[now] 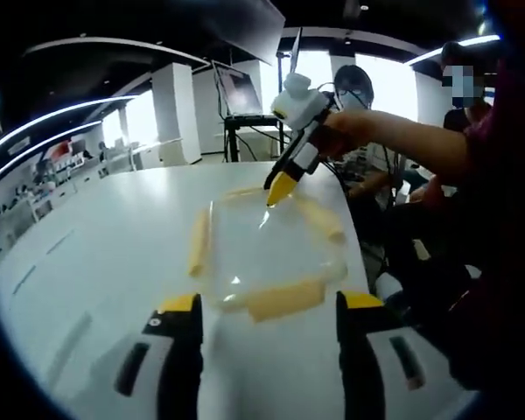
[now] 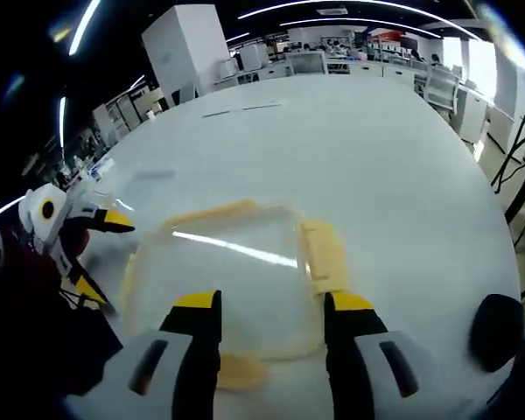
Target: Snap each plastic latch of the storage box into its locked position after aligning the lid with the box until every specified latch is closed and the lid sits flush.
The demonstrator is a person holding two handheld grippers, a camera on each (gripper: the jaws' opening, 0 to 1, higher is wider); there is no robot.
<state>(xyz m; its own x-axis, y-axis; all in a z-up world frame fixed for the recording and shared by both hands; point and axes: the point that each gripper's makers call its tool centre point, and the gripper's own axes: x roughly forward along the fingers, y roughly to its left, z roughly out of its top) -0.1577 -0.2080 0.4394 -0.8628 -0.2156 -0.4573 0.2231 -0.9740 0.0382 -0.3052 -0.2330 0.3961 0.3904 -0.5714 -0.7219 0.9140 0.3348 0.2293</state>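
Left gripper (image 1: pixel 267 319): seen in the left gripper view, its two black jaws with yellow tips rise from the bottom edge and stand apart, holding nothing; bare tabletop shows in the gap between them.
Right gripper (image 2: pixel 271 315): in the right gripper view its jaws are likewise spread, with nothing clamped; the near part of the lid lies in the gap between the tips. In the left gripper view the same tool (image 1: pixel 280 188) comes in from the upper right, held in a hand (image 1: pixel 346 131), its yellow tips pointing down at the far edge of the box.
Storage box (image 1: pixel 267 249): clear plastic with a clear lid (image 2: pixel 232 271), lying flat on the table just ahead of the left jaw tips and directly under the right ones.
Latches: pale yellow, one on each side. In the left gripper view the near latch (image 1: pixel 284 299) lies just beyond the jaw tips, slightly right of the gap. In the right gripper view the right-hand latch (image 2: pixel 325 254) sits just above the right jaw tip, and another latch (image 2: pixel 238 372) shows between the jaws, below the tips. Whether any is snapped shut cannot be told.
Table (image 1: pixel 114 254): wide, white, round-edged.
Beyond: an open office with desks, white pillars and ceiling light strips; seated people at the table's far edge in the left gripper view.
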